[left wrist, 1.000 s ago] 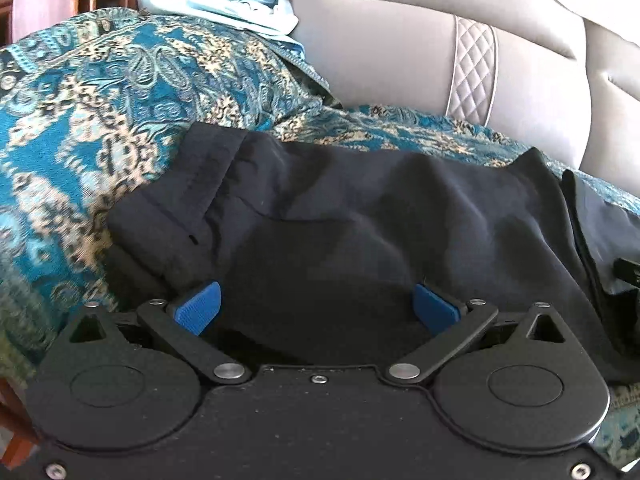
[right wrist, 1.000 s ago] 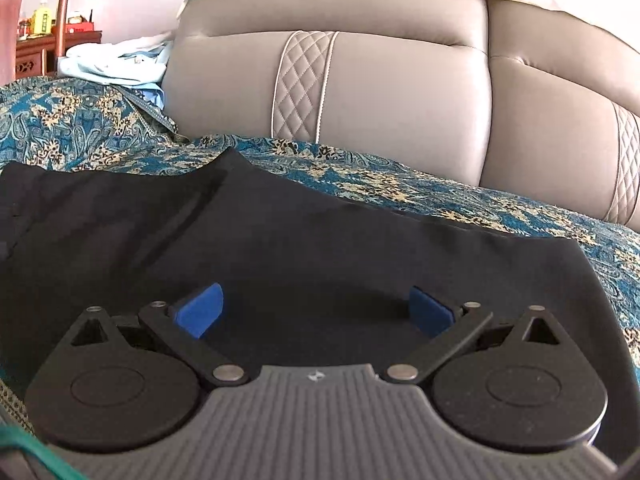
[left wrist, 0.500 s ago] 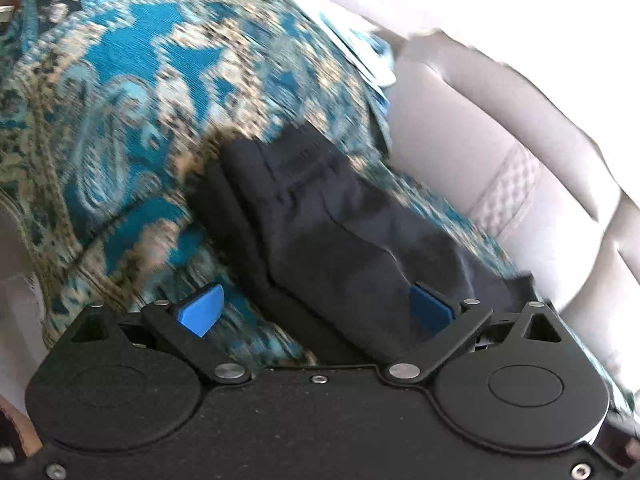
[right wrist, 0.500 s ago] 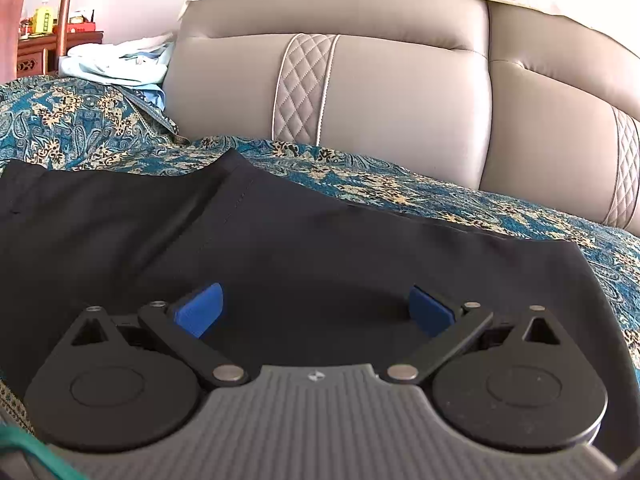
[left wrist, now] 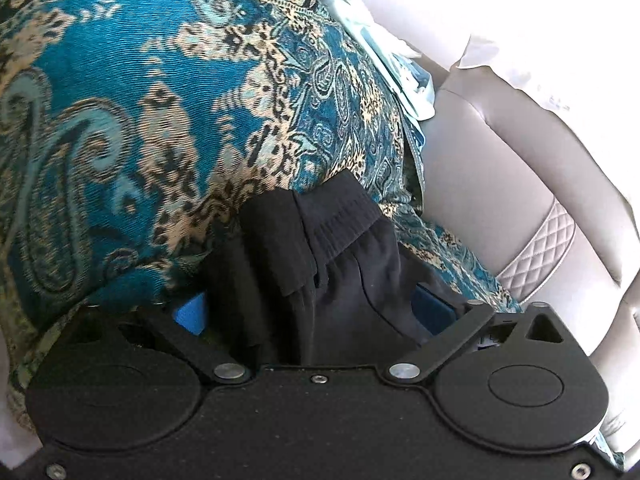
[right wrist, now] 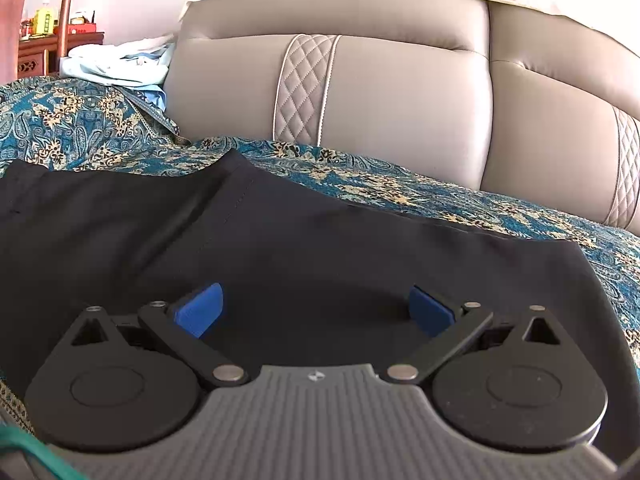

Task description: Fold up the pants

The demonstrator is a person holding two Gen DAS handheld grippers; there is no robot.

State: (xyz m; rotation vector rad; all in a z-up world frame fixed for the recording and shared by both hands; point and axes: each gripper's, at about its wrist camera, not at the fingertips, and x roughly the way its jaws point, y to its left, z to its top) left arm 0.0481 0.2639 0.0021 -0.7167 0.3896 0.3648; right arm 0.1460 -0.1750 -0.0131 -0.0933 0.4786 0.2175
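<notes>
The black pants lie on a blue paisley sofa cover. In the left wrist view their ribbed waistband end (left wrist: pixel 336 216) bunches up between the blue pads of my left gripper (left wrist: pixel 312 312), which is tilted and wide open around the folded edge, not clamped. In the right wrist view the pants (right wrist: pixel 280 240) spread flat and wide, with a stitched seam running toward the back. My right gripper (right wrist: pixel 316 310) is open and empty, hovering low over the middle of the fabric.
The paisley cover (left wrist: pixel 160 100) drapes over the sofa seat and left arm. Grey leather backrest cushions (right wrist: pixel 380 100) rise behind. A light blue garment (right wrist: pixel 120 64) lies on the left arm. A wooden cabinet (right wrist: pixel 40 48) stands far left.
My left gripper has rolled and swung to the left end of the pants, and the waistband edge now sits between its open pads. My right gripper has hardly moved.
</notes>
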